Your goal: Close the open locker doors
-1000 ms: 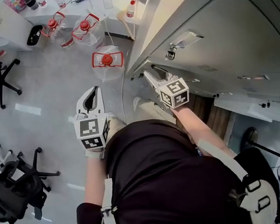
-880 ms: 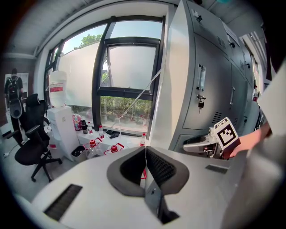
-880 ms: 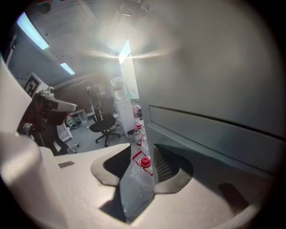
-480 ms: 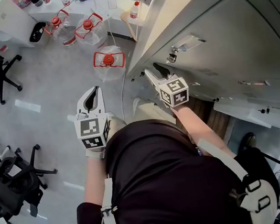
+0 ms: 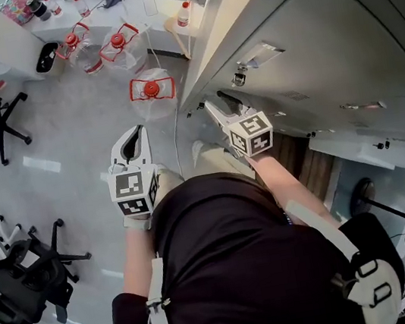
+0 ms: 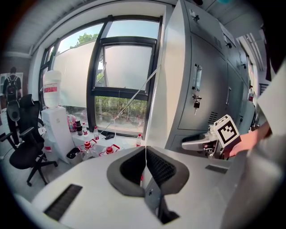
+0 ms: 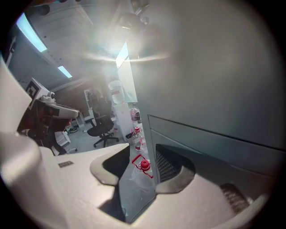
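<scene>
Right claw [image 7: 138, 172] wide at the locker door [image 7: 214, 143], left claw [image 6: 145, 152] shut, empty.
Right jaws have just been opening, door edge loose between them, low at the bank's end. Sheet metal, likely light, stiff, slick: push flat near the free edge.

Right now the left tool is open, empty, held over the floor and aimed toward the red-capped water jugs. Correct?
Not quite. The left tool is shut, not open: the left gripper view shows its two pads pressed together with nothing between them. The rest stands: it is empty, held over the floor and aimed toward the red-capped water jugs.
</scene>
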Available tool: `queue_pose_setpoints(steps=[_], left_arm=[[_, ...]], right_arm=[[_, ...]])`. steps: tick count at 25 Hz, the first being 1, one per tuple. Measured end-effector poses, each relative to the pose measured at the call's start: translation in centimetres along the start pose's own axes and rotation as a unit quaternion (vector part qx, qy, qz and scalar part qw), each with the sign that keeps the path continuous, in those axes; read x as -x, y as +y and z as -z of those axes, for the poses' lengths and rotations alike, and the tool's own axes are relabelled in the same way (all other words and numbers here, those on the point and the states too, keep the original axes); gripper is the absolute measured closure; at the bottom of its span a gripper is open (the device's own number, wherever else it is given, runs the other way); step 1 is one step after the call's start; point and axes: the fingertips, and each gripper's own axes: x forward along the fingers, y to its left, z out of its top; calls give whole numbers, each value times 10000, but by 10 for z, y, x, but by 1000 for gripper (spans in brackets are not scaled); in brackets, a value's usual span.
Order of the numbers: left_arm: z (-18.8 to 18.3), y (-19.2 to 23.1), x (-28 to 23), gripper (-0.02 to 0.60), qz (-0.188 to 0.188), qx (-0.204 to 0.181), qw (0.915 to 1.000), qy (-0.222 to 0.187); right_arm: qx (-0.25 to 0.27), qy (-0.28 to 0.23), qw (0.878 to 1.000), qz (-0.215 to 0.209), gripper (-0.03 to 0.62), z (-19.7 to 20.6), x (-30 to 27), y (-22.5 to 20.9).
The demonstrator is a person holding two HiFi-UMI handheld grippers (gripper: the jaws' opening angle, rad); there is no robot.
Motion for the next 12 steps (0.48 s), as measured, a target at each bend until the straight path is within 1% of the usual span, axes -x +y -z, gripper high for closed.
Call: queue_pose_setpoints(steps=[8, 12], left_arm=[[-13, -19, -14, 569, 525, -177, 9984, -66], [-23, -35, -23, 569, 871, -352, 9955, -152]], right_arm=[[-169, -475, 9985, 235, 418, -23, 38, 4], [-175, -712, 9967, 338, 439, -36, 62, 6]])
